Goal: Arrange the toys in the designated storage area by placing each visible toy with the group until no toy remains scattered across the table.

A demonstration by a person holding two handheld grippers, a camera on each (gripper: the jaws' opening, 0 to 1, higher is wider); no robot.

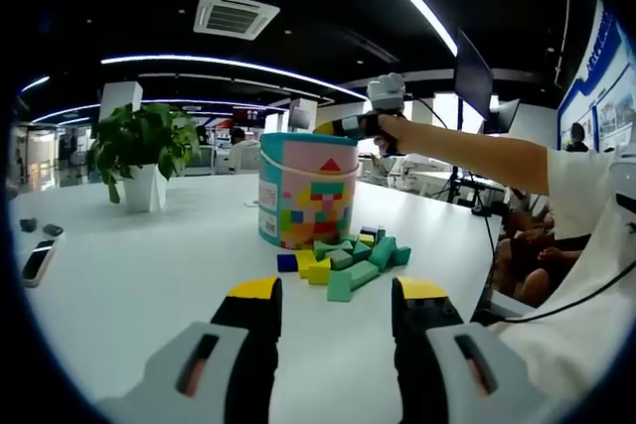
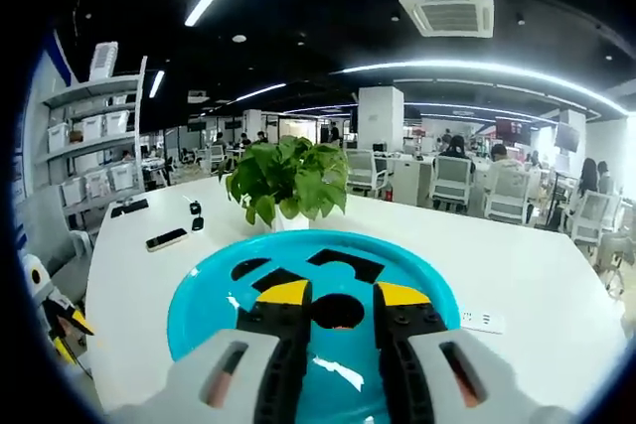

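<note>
A colourful cylindrical toy bucket [image 1: 303,191] stands upright on the white table [image 1: 149,295]. Several green, yellow and blue blocks [image 1: 343,263] lie scattered at its base on the near right side. My left gripper [image 1: 338,293] is low over the table, short of the blocks, open and holding nothing. The person's arm holds my right gripper [image 1: 343,127] just above the bucket's top. In the right gripper view, the right gripper [image 2: 343,295] hovers over the bucket's blue lid [image 2: 417,270], above its round hole [image 2: 338,312]. Its jaws stand a little apart with nothing between them.
A potted plant [image 1: 144,146] [image 2: 288,178] stands behind the bucket. A phone [image 1: 37,260] [image 2: 166,239] and small dark items [image 1: 40,227] lie near the table's far left edge. People sit beyond the table's right side [image 1: 527,245]. A white strip [image 2: 484,321] lies by the bucket.
</note>
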